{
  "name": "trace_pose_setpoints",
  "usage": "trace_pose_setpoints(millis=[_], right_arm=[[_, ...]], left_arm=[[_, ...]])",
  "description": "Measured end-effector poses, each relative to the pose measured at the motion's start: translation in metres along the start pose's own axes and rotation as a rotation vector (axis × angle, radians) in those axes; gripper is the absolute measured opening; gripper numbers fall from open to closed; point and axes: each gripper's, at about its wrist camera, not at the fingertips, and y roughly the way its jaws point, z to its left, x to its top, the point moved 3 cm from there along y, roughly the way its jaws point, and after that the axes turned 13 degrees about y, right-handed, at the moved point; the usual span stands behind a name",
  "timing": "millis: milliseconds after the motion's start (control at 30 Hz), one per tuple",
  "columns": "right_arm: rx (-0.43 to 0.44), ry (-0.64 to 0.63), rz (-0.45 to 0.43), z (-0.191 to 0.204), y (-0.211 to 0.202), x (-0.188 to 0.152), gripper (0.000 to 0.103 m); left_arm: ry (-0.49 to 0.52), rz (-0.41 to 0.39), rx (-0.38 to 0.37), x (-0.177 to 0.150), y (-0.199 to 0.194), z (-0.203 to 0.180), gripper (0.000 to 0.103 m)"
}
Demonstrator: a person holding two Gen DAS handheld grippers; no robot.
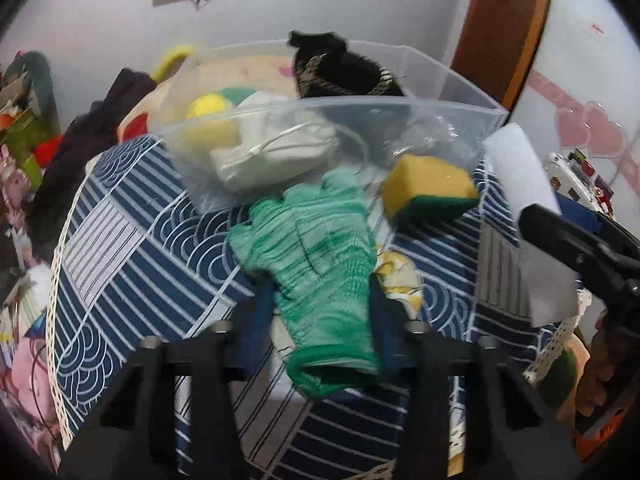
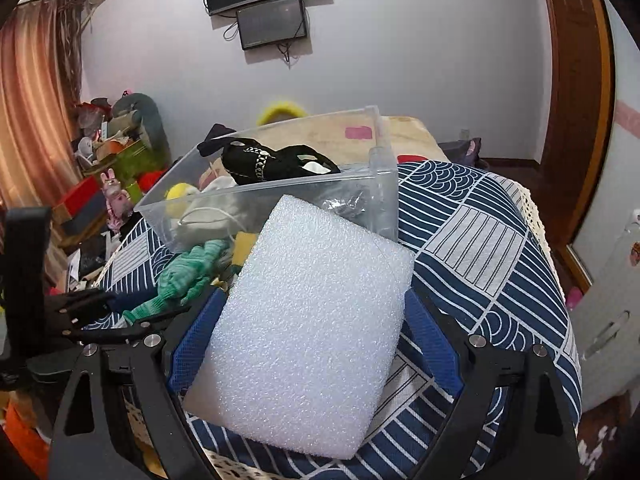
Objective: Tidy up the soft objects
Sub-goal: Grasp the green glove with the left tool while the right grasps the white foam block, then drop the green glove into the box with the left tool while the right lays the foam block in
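My left gripper [image 1: 320, 300] is shut on a green knitted glove [image 1: 316, 252] and holds it above the blue patterned cloth, just in front of the clear plastic bin [image 1: 460, 114]. The glove also shows in the right wrist view [image 2: 188, 272]. My right gripper [image 2: 312, 300] is shut on a white foam sheet [image 2: 308, 320], right of the bin [image 2: 384, 184]; the sheet shows in the left wrist view [image 1: 520, 200]. A yellow-green sponge [image 1: 430, 188] lies by the bin's near wall. Inside the bin are a white glove [image 1: 272, 152], a yellow ball [image 1: 208, 106] and a black patterned item [image 1: 340, 68].
The blue-and-white patterned cloth [image 2: 480, 240] covers the table. A small yellow-printed cloth [image 1: 400, 280] lies under the glove. Toys and boxes [image 2: 112, 168] are piled at the left by the curtain. A wooden door frame [image 2: 576, 80] stands at the right.
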Motion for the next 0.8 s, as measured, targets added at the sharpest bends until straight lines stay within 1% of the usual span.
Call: trace_pose_setpoints(millis=[100,200,267,433,633,800], right_arm=[[0.011,0.001,0.001,0.002,0.001,0.001,0.089],[0.011,-0.007,-0.006,0.002,-0.002,0.002,0.089],[0.011,-0.011,-0.013,0.002,-0.005,0.004,0.089],[0.009,-0.016,-0.039,0.006,-0.014,0.013,0.089],[0.011,-0.043,-0.117,0.015,-0.027,0.036,0.089],[0.023,-0.051,-0.184,0.024,-0.03,0.062,0.089]], left_arm=[[-0.025,-0.032,-0.008,-0.001,-0.01,0.006,0.024],[-0.032,-0.071,0.018,0.0,-0.025,0.01,0.02],[-0.033,-0.098,0.036,0.001,-0.036,0.012,0.02],[-0.041,-0.165,0.047,0.013,-0.065,0.017,0.019],[-0.049,-0.252,0.072,0.026,-0.094,0.025,0.019],[-0.058,-0.299,0.093,0.044,-0.102,0.033,0.019]])
